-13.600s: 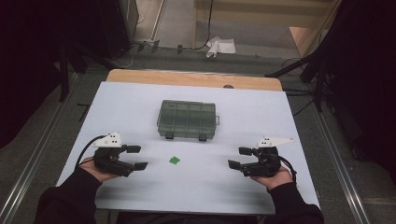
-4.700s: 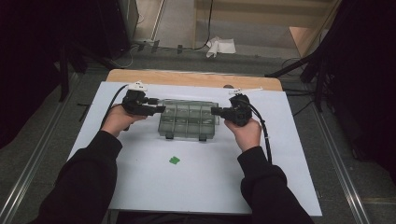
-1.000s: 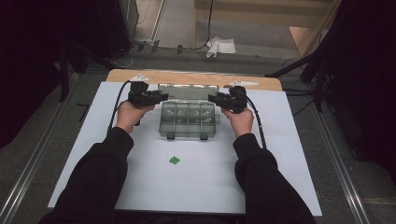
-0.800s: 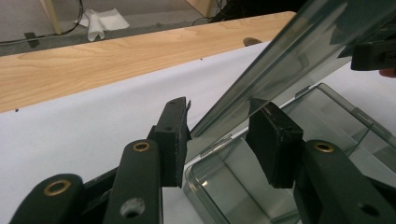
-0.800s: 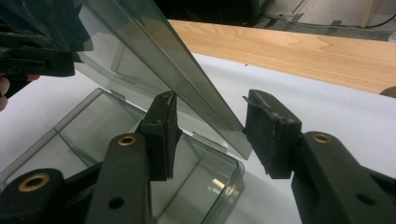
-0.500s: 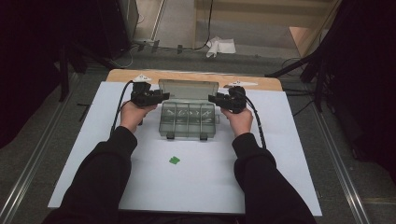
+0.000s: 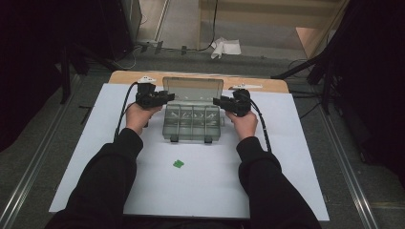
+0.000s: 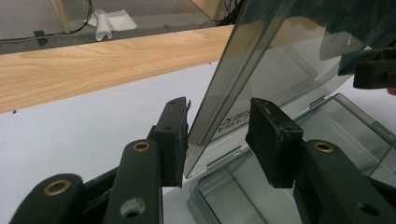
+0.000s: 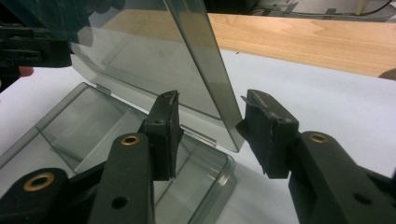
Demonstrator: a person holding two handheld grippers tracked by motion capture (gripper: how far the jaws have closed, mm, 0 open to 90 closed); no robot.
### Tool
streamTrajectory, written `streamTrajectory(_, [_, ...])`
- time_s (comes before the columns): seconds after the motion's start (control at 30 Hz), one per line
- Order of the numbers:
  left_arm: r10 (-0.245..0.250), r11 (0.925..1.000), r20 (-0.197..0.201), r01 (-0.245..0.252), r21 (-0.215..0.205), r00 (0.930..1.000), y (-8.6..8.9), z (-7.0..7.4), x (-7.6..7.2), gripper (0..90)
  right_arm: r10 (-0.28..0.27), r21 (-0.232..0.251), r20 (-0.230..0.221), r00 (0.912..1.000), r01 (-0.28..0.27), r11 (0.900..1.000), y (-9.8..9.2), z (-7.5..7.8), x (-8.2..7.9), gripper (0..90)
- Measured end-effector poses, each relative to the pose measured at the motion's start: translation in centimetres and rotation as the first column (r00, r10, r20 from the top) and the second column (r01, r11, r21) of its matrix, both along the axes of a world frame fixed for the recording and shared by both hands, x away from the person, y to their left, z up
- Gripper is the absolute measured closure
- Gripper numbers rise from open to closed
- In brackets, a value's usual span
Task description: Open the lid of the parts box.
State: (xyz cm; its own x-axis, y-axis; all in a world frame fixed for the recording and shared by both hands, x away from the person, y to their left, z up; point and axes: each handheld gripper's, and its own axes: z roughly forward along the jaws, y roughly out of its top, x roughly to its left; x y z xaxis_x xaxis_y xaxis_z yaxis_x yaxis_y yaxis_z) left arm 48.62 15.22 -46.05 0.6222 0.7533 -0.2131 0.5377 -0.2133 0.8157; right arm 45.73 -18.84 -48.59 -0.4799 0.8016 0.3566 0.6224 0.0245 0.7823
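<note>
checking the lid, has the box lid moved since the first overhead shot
Yes. The lid now stands raised at the far side of the box, toward the wooden table edge; earlier it lay shut on top.

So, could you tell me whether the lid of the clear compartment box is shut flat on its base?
No, the lid stands raised above the open compartment box, tilted up from its rear hinge.

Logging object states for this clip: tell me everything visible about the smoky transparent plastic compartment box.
The smoky transparent plastic compartment box sits on the white table sheet, toward its far side. Dividers split its shallow tray into compartments, which look empty. Two latches show on its near edge. Its hinged lid stands raised, leaning back. Each side edge of the lid lies between the jaws of the left gripper and right gripper, with gaps visible.
</note>
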Motion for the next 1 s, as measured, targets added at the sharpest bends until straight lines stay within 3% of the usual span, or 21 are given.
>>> streamTrajectory(0.27, [0.016,0.9999,0.002,-0.016,-0.003,0.9999,-0.1,-0.4,0.1,56.8,-0.015,0.010,-0.016,0.9998,0.015,1.000,0.0,-0.7,0.4,61.5])
streamTrajectory(0.4, [0.017,0.9996,-0.003,-0.017,0.021,0.9998,-0.3,-0.8,0.1,56.8,-0.022,0.024,-0.049,0.9985,0.023,0.999,-0.2,-1.1,0.6,64.6])
streamTrajectory(0.47, [0.023,0.9997,-0.005,-0.023,0.007,0.9997,-0.3,-0.9,0.1,56.9,-0.027,0.028,-0.055,0.9981,0.028,0.999,-0.1,-1.1,0.6,64.9])
streamTrajectory(0.73, [0.038,0.9990,0.007,-0.038,0.023,0.9993,-0.7,-1.2,0.2,56.9,-0.035,-0.004,-0.058,0.9977,0.035,0.999,0.4,-1.4,0.6,66.2])
streamTrajectory(1.0, [0.067,0.9977,-0.015,-0.067,-0.008,0.9977,-0.9,-1.7,0.6,57.0,-0.040,-0.008,-0.060,0.9974,0.039,0.999,0.4,-1.6,0.7,67.6])
